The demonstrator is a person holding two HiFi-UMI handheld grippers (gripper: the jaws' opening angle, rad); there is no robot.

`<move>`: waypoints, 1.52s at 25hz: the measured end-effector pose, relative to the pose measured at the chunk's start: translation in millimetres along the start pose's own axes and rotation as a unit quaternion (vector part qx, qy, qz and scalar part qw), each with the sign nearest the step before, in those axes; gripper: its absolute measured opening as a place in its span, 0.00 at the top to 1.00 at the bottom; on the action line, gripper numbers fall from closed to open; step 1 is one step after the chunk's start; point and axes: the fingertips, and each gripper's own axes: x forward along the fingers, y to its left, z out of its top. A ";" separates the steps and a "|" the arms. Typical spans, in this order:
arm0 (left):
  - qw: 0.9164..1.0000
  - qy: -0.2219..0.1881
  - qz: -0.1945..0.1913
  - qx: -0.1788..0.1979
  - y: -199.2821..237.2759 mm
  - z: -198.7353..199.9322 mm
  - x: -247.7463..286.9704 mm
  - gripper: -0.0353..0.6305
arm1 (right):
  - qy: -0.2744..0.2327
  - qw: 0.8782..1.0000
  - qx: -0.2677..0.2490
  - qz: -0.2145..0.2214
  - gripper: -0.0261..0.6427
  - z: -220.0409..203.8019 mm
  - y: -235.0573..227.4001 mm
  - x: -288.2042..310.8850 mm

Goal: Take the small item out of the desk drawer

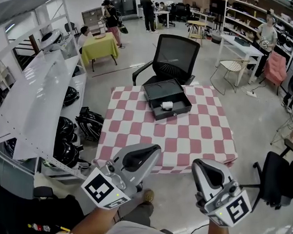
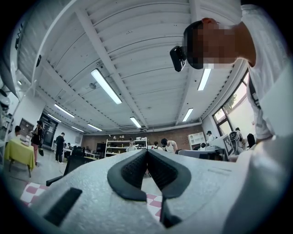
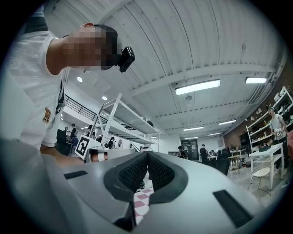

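White item well ahead of you, nothing held.
It lies in the open drawer on the checkered surface, far beyond your left hand-held gripper and right hand-held gripper. Both are pressed together and empty.

The room is evenly lit by ceiling tube lights; edges are bent and vignetted by fisheye distortion.

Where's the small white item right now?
Head view, centre: the white item lies in the open drawer on the far side of the checkered table, before the black chair.
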 end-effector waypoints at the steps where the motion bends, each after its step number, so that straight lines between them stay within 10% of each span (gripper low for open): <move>1: 1.000 0.002 0.000 -0.002 11.9 -3.3 5.8 0.93 | 0.001 1.000 0.000 -0.002 0.94 -2.9 -9.3 8.9; 25: 0.997 0.063 -0.030 0.012 231.7 -82.8 113.2 0.92 | 0.059 0.998 -0.015 -0.029 0.94 -78.8 -160.5 180.5; 32: 0.985 0.156 -0.053 0.052 253.3 -137.8 145.7 0.92 | 0.091 0.995 -0.023 -0.036 0.94 -104.7 -194.2 196.9; 38: 0.959 0.254 -0.087 0.095 267.0 -204.5 175.2 0.92 | 0.121 0.992 -0.032 -0.023 0.94 -134.0 -214.1 202.3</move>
